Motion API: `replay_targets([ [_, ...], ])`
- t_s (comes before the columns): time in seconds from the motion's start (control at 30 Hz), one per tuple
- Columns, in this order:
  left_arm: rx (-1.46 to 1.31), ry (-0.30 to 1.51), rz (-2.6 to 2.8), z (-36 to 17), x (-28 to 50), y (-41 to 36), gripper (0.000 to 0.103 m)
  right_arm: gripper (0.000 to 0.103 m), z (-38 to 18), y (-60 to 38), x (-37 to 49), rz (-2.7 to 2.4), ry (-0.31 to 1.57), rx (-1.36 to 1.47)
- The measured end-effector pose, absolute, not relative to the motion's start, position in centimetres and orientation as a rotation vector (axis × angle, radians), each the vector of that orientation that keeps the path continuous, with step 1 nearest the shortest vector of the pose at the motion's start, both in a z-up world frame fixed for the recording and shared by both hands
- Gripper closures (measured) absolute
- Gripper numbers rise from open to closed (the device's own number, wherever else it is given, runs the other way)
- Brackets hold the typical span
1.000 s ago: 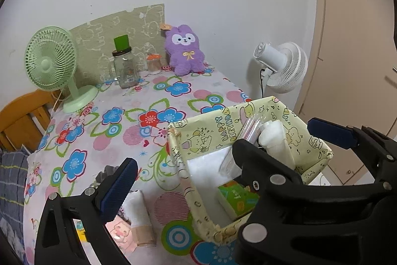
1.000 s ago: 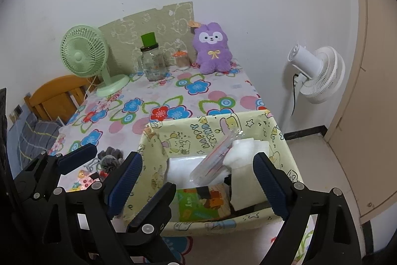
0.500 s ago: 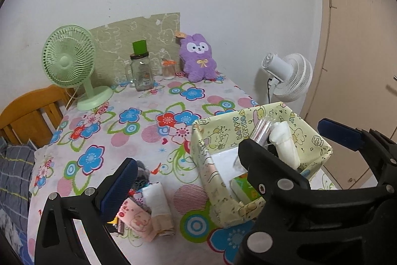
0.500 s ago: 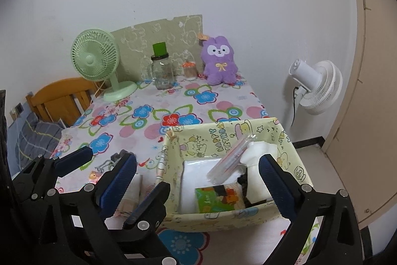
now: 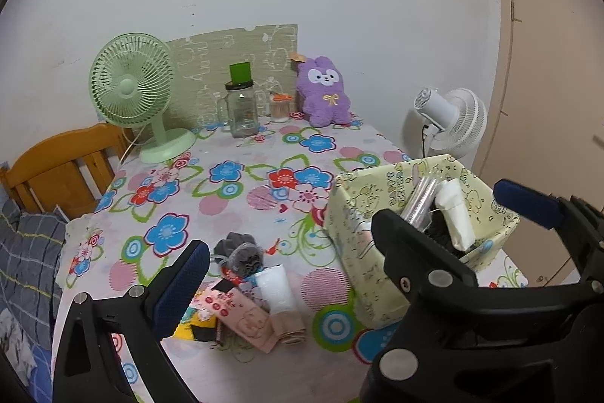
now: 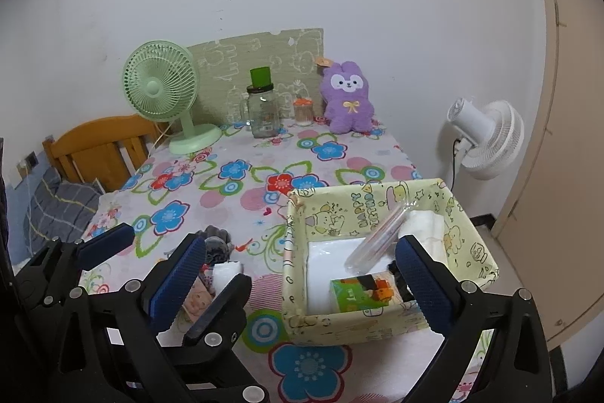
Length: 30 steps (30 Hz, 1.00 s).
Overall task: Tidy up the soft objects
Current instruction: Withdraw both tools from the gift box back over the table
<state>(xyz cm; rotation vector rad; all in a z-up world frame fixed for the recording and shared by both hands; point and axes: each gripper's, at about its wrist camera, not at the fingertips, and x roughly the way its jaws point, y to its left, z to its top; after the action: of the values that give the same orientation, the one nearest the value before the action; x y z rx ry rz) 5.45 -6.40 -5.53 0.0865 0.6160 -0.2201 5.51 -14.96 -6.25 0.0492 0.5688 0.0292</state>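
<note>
Right gripper (image 6: 300, 274) wide open, empty, left gripper (image 5: 351, 244) likewise, hiding part of soft pile (image 5: 249, 293)

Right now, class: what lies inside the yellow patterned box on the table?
Inside the yellow box: a green tissue pack, a clear plastic packet, a white folded cloth, and white lining. Whatever sits beneath them is covered.
</note>
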Motion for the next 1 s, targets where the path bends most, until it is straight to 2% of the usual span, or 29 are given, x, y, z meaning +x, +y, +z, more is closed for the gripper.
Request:
replay_targets([
  [0.43, 0.104, 0.607, -0.201, -6.2, 4.8, -3.4, 0.001, 0.001, -6.2, -11.6, 4.7, 0.052, 0.512, -0.039],
  [1.0, 0.095, 0.653, -0.188, -9.7, 5.3, -0.3, 0.001, 0.003, -9.4, -8.2, 6.1, 0.114, 0.595, -0.042],
])
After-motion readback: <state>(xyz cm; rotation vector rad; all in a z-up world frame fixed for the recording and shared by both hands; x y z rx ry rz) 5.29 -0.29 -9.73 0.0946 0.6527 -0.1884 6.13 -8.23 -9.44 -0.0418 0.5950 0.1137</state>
